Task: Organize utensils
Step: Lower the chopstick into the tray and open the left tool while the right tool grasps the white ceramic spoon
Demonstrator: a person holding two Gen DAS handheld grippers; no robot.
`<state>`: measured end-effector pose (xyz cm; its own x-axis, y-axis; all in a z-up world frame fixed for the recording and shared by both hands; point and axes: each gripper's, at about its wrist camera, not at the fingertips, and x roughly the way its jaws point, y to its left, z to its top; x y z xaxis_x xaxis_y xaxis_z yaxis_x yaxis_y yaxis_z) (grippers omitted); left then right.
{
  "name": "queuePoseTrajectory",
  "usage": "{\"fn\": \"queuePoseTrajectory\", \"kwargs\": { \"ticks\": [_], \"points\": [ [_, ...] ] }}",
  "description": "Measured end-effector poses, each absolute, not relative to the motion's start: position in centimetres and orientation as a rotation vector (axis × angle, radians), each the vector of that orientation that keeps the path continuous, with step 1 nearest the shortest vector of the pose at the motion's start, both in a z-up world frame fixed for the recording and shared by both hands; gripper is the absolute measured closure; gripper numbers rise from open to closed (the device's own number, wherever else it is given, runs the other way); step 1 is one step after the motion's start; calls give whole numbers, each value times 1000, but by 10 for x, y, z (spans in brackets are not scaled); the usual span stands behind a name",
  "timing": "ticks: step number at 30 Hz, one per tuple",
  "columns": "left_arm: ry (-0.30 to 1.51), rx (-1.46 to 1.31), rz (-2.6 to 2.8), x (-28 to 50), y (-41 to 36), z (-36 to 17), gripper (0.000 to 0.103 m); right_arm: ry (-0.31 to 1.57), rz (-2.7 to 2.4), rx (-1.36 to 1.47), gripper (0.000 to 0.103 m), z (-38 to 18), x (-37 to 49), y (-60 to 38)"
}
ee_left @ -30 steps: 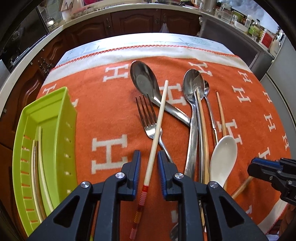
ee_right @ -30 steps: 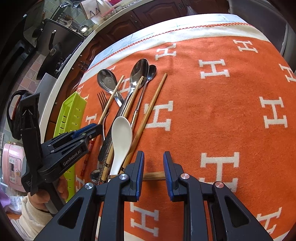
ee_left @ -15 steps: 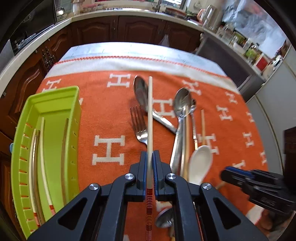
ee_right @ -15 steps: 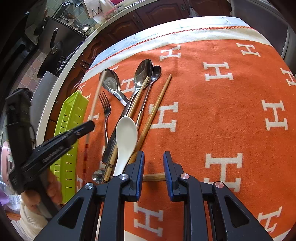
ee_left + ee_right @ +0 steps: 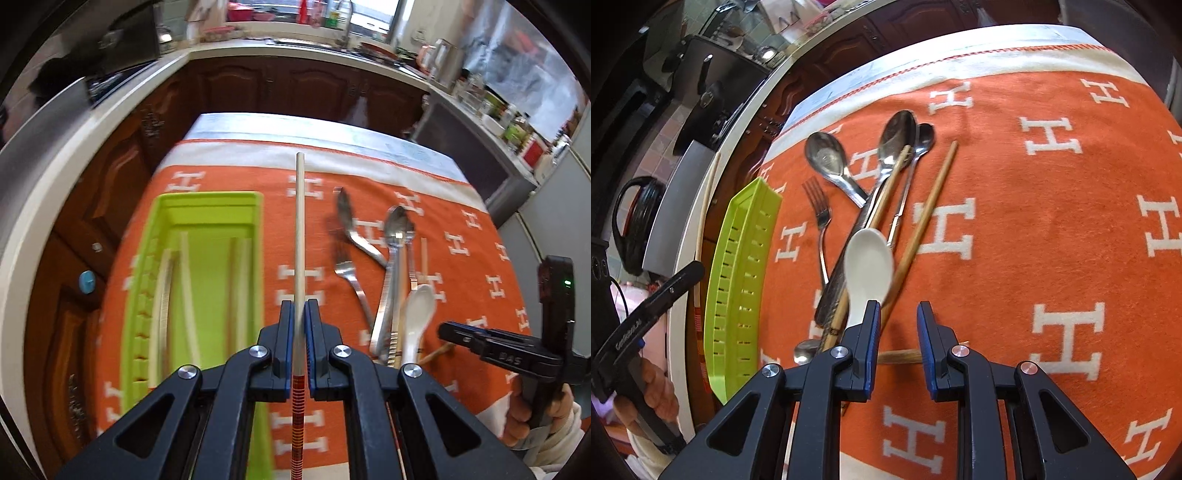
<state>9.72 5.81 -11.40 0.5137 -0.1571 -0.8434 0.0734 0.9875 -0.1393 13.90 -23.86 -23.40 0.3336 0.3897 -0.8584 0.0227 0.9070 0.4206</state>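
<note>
My left gripper (image 5: 299, 306) is shut on a pale chopstick (image 5: 299, 221) with a red striped end. It holds the chopstick in the air, just right of the green tray (image 5: 207, 195), which holds several pale chopsticks. On the orange cloth lie a fork (image 5: 351, 280), two large metal spoons (image 5: 347, 218), a white ceramic spoon (image 5: 868, 266) and a brown chopstick (image 5: 931, 206). My right gripper (image 5: 895, 314) hangs open low over the near end of this pile. A brown chopstick's end (image 5: 897, 356) lies on the cloth under its jaws. In the right wrist view the left gripper (image 5: 690, 273) is beyond the tray (image 5: 738, 277).
The orange cloth (image 5: 1052, 240) with white letters covers the table. Dark wooden cabinets (image 5: 295, 88) and a pale counter (image 5: 48, 177) curve round the far and left sides. A person's hand (image 5: 528, 417) holds the right gripper's handle.
My left gripper closed on the pale chopstick, lifted it off the pile and carried it up and left to beside the green tray. My right gripper stayed put.
</note>
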Motion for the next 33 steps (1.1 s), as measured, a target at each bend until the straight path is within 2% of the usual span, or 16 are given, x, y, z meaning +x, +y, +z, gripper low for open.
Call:
{"fn": "queuePoseTrajectory", "kwargs": {
  "ticks": [12, 33],
  "points": [
    [1071, -95, 6, 99, 105, -146, 99, 1248, 258, 382, 82, -236, 134, -222],
    [1149, -49, 51, 107, 118, -184, 99, 1172, 199, 305, 77, -245, 171, -215]
  ]
}}
